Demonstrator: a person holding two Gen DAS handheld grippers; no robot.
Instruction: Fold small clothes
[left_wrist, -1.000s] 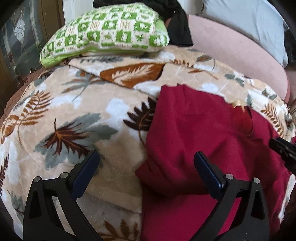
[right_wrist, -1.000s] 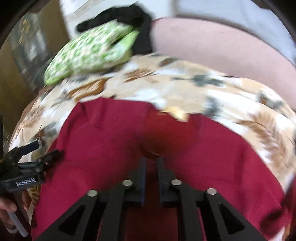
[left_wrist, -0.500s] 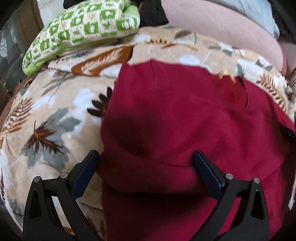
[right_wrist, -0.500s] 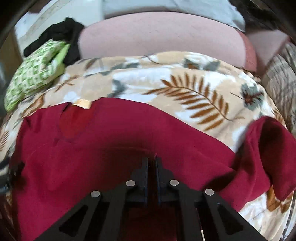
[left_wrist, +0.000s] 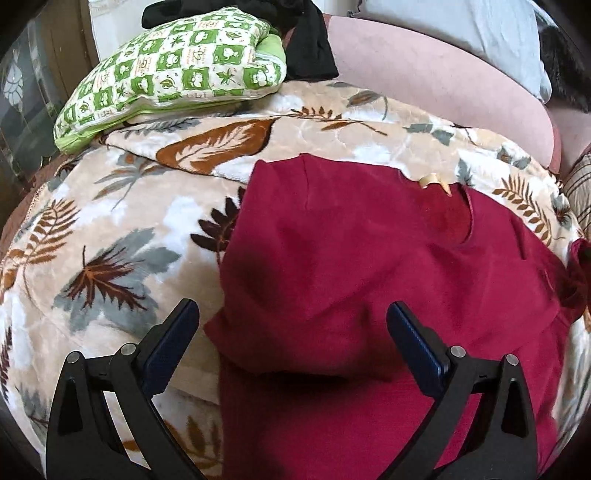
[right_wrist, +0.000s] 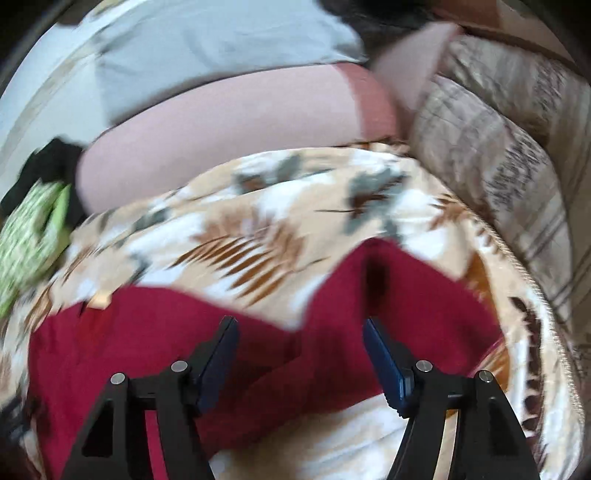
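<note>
Both jaws spread wide: my left gripper (left_wrist: 291, 334) and right gripper (right_wrist: 299, 345) hover over the red shirt (left_wrist: 369, 258), lower centre on the blanket (left_wrist: 110, 229). Grabbing one layer could undo the fold.

Left gripper (left_wrist: 291, 332): jaws spread wide, blue pads facing inward, nothing clamped between them. Right gripper (right_wrist: 300, 350): jaws likewise parted, both black fingers (right_wrist: 218, 350) level, tilted downward; view motion-blurred.
</note>
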